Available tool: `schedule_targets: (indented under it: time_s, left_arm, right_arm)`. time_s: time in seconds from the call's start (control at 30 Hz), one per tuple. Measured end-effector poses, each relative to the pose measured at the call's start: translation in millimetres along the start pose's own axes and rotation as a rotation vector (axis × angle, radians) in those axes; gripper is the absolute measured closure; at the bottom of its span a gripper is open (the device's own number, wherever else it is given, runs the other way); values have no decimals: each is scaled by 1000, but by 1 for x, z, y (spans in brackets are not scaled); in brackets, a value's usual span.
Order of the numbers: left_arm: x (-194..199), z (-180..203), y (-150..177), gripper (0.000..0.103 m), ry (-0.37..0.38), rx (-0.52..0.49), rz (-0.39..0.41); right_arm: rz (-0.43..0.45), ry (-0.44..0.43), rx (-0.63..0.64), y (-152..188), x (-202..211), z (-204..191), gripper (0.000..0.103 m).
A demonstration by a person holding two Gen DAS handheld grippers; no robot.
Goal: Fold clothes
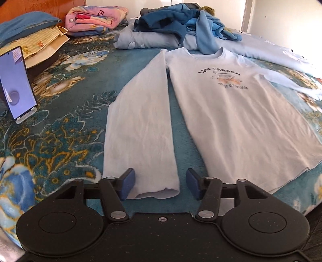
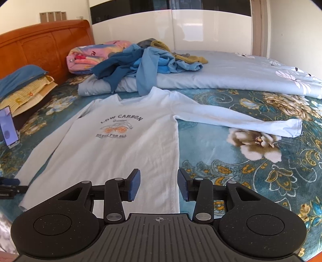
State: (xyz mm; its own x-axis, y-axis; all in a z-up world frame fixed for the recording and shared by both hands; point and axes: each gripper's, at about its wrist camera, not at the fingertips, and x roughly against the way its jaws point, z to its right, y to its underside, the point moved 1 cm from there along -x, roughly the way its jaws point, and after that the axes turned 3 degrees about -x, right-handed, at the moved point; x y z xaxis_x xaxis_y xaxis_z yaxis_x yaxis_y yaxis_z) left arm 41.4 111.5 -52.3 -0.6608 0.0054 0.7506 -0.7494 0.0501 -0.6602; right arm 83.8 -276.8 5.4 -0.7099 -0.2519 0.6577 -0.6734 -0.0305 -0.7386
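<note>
A pale blue long-sleeved shirt point(image 1: 237, 112) with "LOW CARBON" print lies flat, face up, on the bed; it also shows in the right wrist view point(image 2: 120, 149). Its left sleeve point(image 1: 140, 129) lies straight down beside the body. Its right sleeve point(image 2: 237, 121) stretches out sideways. My left gripper point(image 1: 160, 184) is open, its pads either side of the left sleeve's cuff point(image 1: 157, 191). My right gripper point(image 2: 159, 185) is open over the shirt's bottom right hem corner point(image 2: 161, 201). The left gripper's tip point(image 2: 10, 181) shows at the right wrist view's left edge.
A pile of blue clothes point(image 1: 181, 22) lies on a folded light blue quilt point(image 2: 221, 76) behind the shirt. A phone on a stand point(image 1: 18, 84) stands at the left. Pillows point(image 1: 30, 38), a pink folded blanket point(image 1: 96, 18) and the wooden headboard point(image 2: 40, 48) are further left.
</note>
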Motion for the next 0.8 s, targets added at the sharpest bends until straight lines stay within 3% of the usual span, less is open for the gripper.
schedule_targets:
  time_s: [0.13, 0.2, 0.33, 0.43, 0.53, 0.67, 0.8]
  left_arm:
    - [-2, -4, -1, 80, -22, 21, 21]
    - [-1, -7, -2, 97, -32, 35, 30]
    - [10, -24, -16, 99, 4, 151, 85]
    - [25, -50, -40, 100, 88, 319, 172]
    - [43, -65, -75, 100, 230, 430, 291]
    - [54, -56, -129, 100, 412, 436, 409]
    - [43, -27, -184, 100, 604, 433, 456]
  right_arm:
    - [-8, -2, 0, 0, -5, -1, 65]
    - [-12, -5, -2, 0, -7, -1, 65]
    - [-19, -5, -3, 2, -9, 0, 65]
    - [-26, 4, -11, 2, -11, 5, 65]
    - [-30, 12, -26, 1, -14, 12, 65]
    - [-28, 18, -33, -3, -18, 17, 65]
    - [-24, 22, -46, -6, -22, 23, 65]
